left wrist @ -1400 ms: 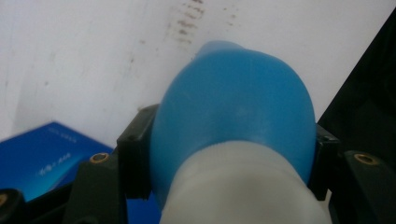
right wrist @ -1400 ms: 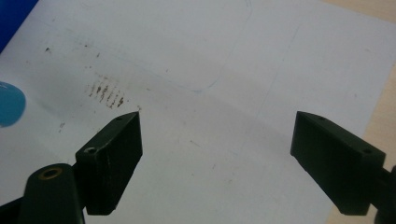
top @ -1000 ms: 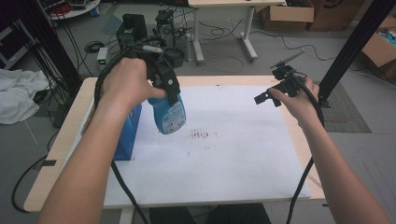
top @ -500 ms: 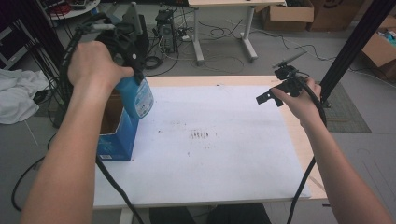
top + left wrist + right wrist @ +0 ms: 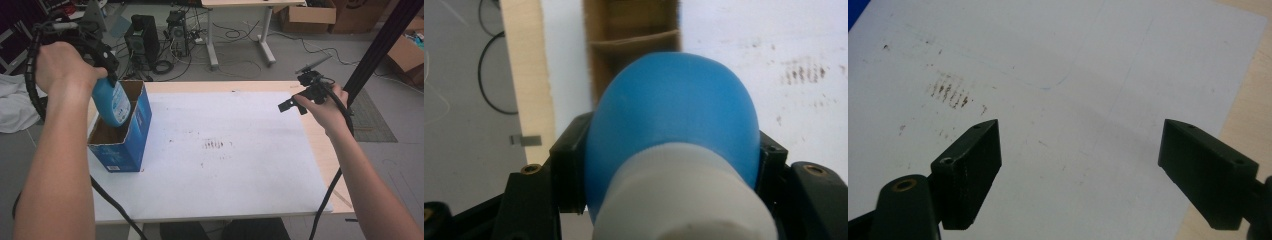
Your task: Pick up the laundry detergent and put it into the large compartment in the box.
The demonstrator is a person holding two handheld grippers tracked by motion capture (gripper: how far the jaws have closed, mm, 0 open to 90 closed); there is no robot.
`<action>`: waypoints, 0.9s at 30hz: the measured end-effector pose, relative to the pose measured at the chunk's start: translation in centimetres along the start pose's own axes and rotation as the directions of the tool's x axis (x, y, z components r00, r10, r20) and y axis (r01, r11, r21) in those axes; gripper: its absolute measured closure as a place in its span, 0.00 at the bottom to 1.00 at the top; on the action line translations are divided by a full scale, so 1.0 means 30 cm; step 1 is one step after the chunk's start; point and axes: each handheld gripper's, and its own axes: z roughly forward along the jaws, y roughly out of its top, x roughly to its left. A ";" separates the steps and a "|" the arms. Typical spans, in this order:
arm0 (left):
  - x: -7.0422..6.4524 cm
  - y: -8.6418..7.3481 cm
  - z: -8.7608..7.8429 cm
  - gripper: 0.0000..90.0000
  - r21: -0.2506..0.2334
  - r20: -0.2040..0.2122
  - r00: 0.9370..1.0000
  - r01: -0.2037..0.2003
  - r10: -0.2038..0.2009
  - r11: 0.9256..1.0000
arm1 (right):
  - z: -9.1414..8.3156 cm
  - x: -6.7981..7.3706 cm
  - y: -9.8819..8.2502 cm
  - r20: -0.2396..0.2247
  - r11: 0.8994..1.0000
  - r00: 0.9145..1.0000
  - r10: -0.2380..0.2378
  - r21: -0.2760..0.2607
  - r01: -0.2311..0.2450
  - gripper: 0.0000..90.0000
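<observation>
Since a second ago my left gripper (image 5: 107,82) has carried the blue bottle (image 5: 113,102) from table centre out to about 9 o'clock, and it now hangs tilted over the open top of the blue carton (image 5: 142,120), bottom end just at the mouth. My guess: packing step is almost done, only lowering and letting go left. In the left gripper view the jaws are clamped on the bottle's shoulder (image 5: 674,115) just below the white cap (image 5: 681,200), with the cardboard interior (image 5: 634,45) straight ahead. Right gripper (image 5: 295,102) has barely shifted, parked at roughly 2 o'clock above the white sheet (image 5: 240,165); jaws spread wide, nothing between them, nothing touched. Stain marks (image 5: 950,90) lie past its jaws at 11 o'clock.
</observation>
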 end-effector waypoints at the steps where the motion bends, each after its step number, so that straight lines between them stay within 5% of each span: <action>1: 0.006 -0.001 0.003 0.41 -0.001 -0.005 1.000 0.010 -0.010 1.000 | 0.000 -0.001 0.000 0.002 1.000 1.000 -0.001 0.000 0.001 0.19; 15: 0.020 0.006 0.064 0.41 0.009 -0.016 0.999 0.048 -0.048 0.999 | 0.009 -0.004 -0.001 -0.003 1.000 1.000 0.000 0.007 0.000 0.20; 27: 0.032 0.007 0.203 0.41 0.046 0.000 0.998 0.070 -0.070 0.996 | 0.015 -0.006 -0.004 -0.002 1.000 1.000 0.004 0.015 -0.004 0.20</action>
